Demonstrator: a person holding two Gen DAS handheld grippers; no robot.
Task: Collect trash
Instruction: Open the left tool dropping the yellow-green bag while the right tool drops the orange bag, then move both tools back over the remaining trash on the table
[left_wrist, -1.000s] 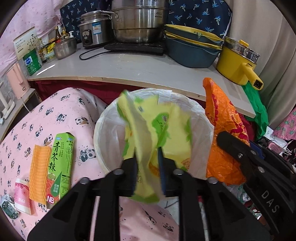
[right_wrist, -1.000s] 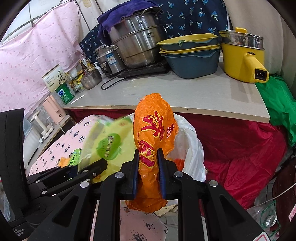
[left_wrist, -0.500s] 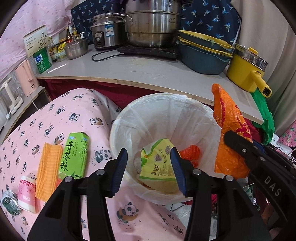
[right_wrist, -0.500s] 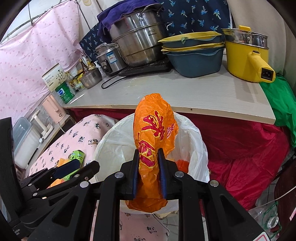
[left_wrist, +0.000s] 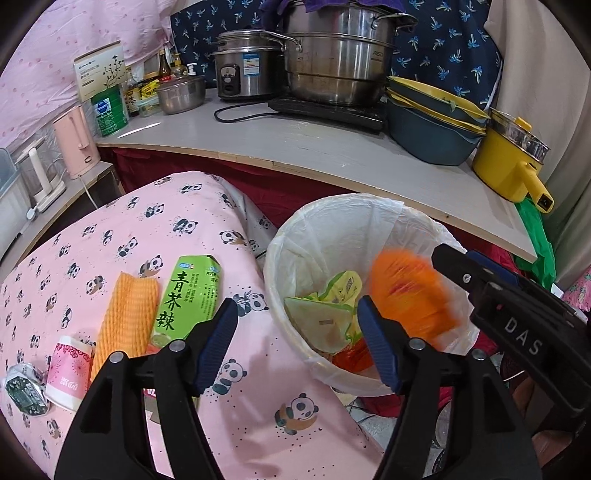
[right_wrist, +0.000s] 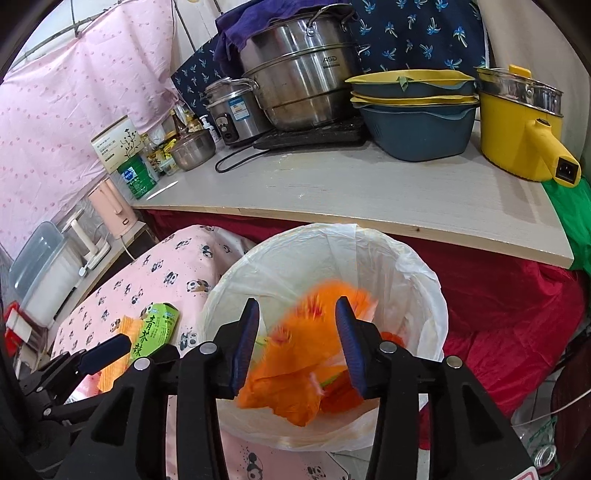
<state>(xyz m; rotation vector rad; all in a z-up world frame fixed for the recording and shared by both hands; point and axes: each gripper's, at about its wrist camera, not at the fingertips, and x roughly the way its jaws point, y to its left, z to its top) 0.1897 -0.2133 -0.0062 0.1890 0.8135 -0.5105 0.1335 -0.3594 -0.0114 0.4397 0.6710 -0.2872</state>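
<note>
Tumbling as a motion-blurred smear, the crinkled orange plastic bag (right_wrist: 295, 354) is inside the mouth of the round white bin lined with a thin translucent bag (right_wrist: 413, 266), free of the right gripper (right_wrist: 295, 343), whose blue-padded jaws have just been opening and now stand apart on either side of it without pressing it. Under it in the bin lies a yellow-green snack wrapper (left_wrist: 325, 310) on other orange scraps. The left gripper (left_wrist: 295, 339) hangs over the near rim of the bin, its jaws having just been opening too, now wide with nothing between them. Just left of the bin, a pink panda-print cloth (left_wrist: 110, 236) carries a green drink carton with Chinese lettering (left_wrist: 188, 299), an orange ribbed foam sleeve (left_wrist: 125, 317) touching its side, a small pink paper packet (left_wrist: 70, 369) and a crumpled silvery wrapper (left_wrist: 24, 387). Behind, the pale wooden counter (right_wrist: 369, 188) bears a stacked steel steamer pot (right_wrist: 303, 85), dark blue basins with yellow liners (right_wrist: 417, 122) and a yellow electric pot (right_wrist: 521, 129).
</note>
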